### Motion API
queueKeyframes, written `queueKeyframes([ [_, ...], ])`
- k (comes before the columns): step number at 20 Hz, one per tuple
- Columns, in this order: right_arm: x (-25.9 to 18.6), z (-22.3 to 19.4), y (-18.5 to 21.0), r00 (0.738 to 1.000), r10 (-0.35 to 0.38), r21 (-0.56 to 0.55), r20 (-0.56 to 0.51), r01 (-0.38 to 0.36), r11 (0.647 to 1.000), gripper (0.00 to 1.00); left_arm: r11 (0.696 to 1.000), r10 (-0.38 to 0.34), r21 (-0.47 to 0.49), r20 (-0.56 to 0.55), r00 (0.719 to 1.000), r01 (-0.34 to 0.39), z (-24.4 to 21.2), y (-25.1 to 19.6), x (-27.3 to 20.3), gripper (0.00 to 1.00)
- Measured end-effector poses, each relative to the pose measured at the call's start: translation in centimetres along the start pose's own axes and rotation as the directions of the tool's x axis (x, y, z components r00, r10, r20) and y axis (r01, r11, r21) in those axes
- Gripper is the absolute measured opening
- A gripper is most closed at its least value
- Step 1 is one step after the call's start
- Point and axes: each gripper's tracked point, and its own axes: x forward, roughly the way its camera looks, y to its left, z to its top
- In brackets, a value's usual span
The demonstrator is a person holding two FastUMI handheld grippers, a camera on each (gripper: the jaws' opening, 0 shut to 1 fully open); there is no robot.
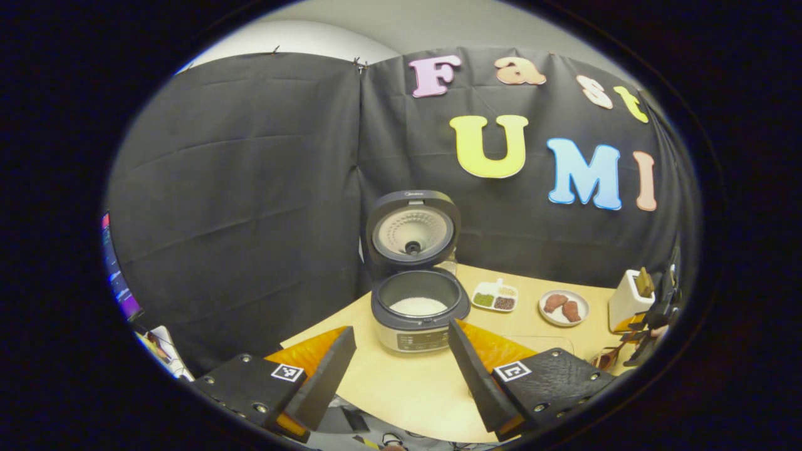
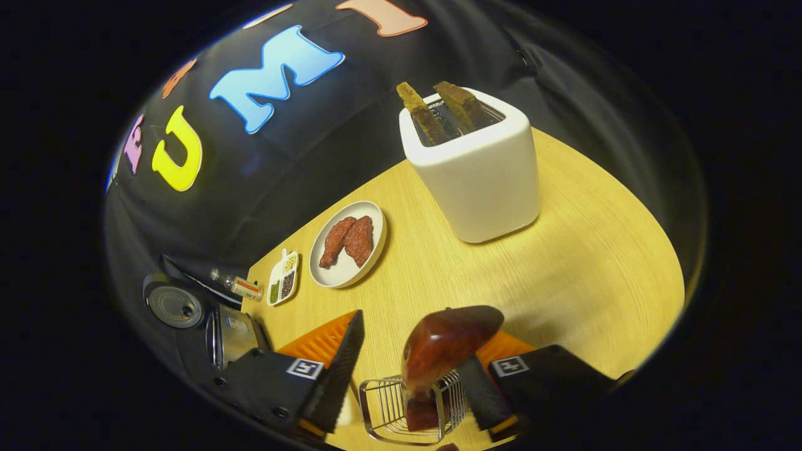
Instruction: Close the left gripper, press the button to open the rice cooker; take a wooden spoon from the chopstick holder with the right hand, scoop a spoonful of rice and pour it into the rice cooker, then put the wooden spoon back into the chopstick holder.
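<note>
The rice cooker (image 1: 418,294) is standing wide open at the centre of the left gripper view, lid tipped up against the booth wall and white rice sitting in the pot. The left gripper (image 1: 401,369) is hovering at the bottom of that view, fingers spread well apart and holding nothing, short of the cooker.

Over in the right gripper view, the wooden spoon (image 2: 446,351) is standing bowl-up in the wire chopstick holder (image 2: 410,410) at bottom centre. The right gripper (image 2: 407,369) is sitting around it with its jaws apart; one finger is just beside the spoon, and I cannot tell whether it is touching.

Behind, on the wooden table (image 2: 583,263), a white toaster (image 2: 479,175) is showing two slices at upper right, and a plate of meat (image 2: 348,245) is lying centre left.
</note>
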Motion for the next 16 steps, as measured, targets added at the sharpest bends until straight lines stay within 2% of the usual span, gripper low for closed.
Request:
queueKeyframes([
  [2, -0.2, 0.2, -0.4, 1.000, -0.022, 0.006, 0.003, 0.022, 1.000, 0.53, 1.000, -0.004, 0.006, -0.013, 1.000, 0.005, -0.4, 0.0, 0.0, 0.96],
  [3, -0.2, 0.3, -0.6, 0.999, -0.033, 0.006, 0.007, 0.033, 0.999, 0.32, 1.000, -0.009, 0.008, -0.020, 1.000, 0.010, -0.7, -0.2, 0.1, 0.94],
  [5, -1.4, 0.1, -0.7, 0.999, -0.050, 0.018, 0.007, 0.050, 0.999, 0.32, 1.000, -0.026, 0.010, -0.026, 0.999, 0.026, -0.7, -0.8, 0.5, 0.94],
  [7, -1.9, 0.7, -0.1, 0.998, -0.039, 0.021, 0.042, 0.038, 0.999, 0.23, 0.999, -0.049, 0.011, -0.031, 0.998, 0.050, -0.9, -1.3, 0.8, 0.94],
  [11, -5.5, 1.7, 1.4, 0.993, -0.011, 0.016, 0.117, 0.009, 1.000, 0.23, 0.992, -0.121, 0.012, -0.036, 0.992, 0.122, -0.7, -2.4, 2.2, 0.94],
  [16, -12.2, 4.0, 3.0, 0.969, -0.041, 0.049, 0.245, 0.030, 0.998, 0.23, 0.968, -0.252, 0.006, -0.028, 0.967, 0.252, 0.0, -3.2, 5.7, 0.94],
])
